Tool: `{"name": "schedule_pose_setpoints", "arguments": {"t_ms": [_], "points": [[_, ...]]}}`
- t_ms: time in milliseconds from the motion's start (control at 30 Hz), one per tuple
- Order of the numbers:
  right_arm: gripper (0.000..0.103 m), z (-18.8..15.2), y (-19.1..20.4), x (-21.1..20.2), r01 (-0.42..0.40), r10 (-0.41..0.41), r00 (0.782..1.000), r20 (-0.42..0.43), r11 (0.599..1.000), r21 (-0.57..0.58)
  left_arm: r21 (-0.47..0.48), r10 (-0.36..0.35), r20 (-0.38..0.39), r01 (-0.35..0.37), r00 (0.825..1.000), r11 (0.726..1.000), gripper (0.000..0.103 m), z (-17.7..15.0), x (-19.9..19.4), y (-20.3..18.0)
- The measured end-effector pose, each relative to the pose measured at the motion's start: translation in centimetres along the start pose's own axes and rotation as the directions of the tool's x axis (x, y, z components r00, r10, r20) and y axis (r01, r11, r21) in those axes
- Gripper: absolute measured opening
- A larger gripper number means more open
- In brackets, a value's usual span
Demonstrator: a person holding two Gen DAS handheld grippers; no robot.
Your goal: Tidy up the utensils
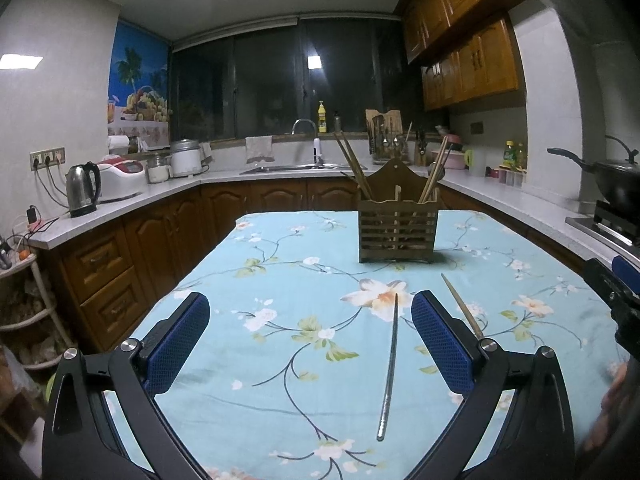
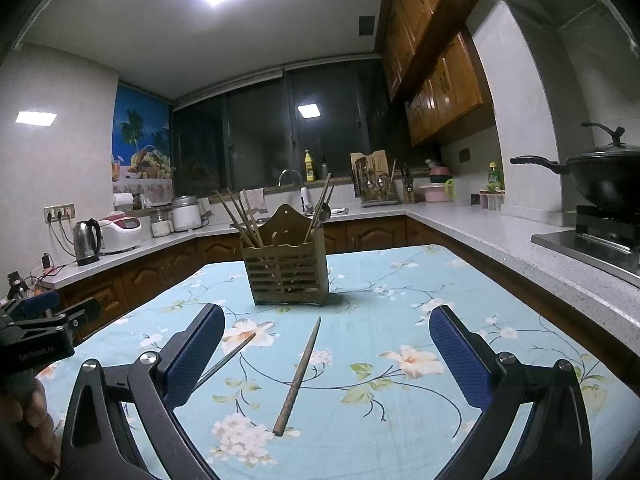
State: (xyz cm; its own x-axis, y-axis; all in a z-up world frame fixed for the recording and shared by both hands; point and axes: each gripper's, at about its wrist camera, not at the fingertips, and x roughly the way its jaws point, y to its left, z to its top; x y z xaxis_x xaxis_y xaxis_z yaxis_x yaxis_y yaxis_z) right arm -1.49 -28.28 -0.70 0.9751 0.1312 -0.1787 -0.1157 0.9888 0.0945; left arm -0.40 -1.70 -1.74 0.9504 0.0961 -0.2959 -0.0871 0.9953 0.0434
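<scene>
Left wrist view: left gripper (image 1: 310,338) gapes (empty) over metal chopstick (image 1: 389,372).

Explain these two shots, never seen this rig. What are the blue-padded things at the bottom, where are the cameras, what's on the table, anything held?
There is no robot here: a person holds a hand-held claw in each hand, and each claw carries a fisheye camera looking forward along its two fingers. The black arms with blue pads at the bottom of each picture are those fingers.

One picture is from the left claw, the other from the right claw. Both are open and hold nothing.

On the floral tablecloth stands a wooden utensil holder with chopsticks sticking out of it. Two loose sticks lie in front of it: a metal chopstick between the left claw's fingers, and a wooden chopstick between the right claw's fingers. Each claw seems lined up on one stick, probably to put it in the holder.
</scene>
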Motion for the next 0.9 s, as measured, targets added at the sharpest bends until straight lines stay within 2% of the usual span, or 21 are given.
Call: {"name": "schedule_pose_setpoints", "arguments": {"t_ms": [900], "points": [[0.103,0.18,0.27,0.04,0.000,0.000,1.000,-0.004,1.000,-0.002,0.001,0.006,0.000,-0.006,1.000,1.000,0.103,-0.17,-0.13,-0.16]]}}
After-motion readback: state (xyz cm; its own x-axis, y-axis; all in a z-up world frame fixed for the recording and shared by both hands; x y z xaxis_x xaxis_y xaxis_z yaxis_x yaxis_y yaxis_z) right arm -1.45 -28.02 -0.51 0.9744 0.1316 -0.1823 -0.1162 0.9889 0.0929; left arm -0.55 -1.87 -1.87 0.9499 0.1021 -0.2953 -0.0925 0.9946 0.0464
